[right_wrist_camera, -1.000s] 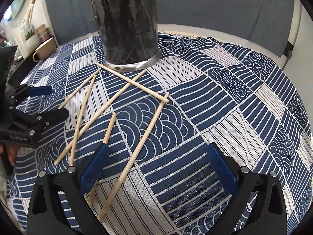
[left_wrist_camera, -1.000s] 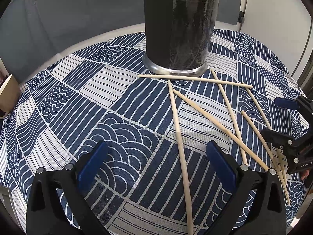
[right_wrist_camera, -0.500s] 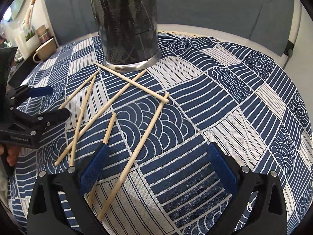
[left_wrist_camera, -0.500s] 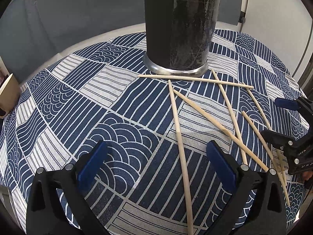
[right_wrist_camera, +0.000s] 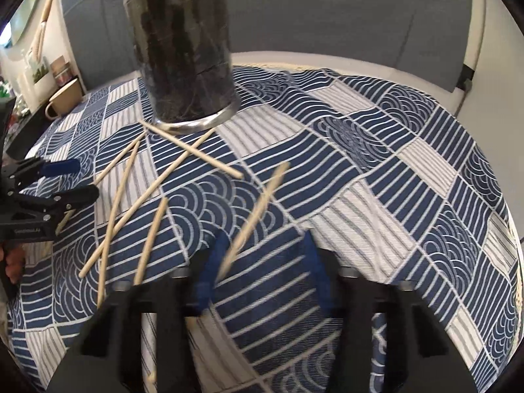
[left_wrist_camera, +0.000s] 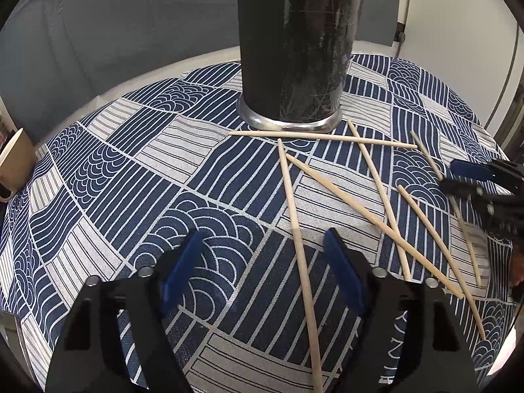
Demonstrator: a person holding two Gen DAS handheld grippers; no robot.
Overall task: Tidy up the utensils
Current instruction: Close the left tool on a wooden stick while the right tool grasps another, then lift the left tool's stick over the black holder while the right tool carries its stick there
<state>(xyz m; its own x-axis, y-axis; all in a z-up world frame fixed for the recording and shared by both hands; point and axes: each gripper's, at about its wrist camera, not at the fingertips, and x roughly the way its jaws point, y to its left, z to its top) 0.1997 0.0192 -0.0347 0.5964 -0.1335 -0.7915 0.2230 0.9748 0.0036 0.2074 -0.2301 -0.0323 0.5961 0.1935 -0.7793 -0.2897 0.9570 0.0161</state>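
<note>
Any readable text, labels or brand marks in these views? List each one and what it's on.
"YNH": white letters running sideways on the right finger body of the left hand-held gripper. This is a partial, uncertain read.
Small white label on the side of the same gripper, seen from the right wrist view: too blurred to read.
No other text is visible.

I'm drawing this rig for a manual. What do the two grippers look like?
The left gripper and right gripper look alike: matte black plastic clamp-style bodies, each with two flat blue finger pads and silver screw heads at the knuckles. White lettering marks the black bodies. Bare fingers show behind the handles; no cables or sleeves are visible.
</note>
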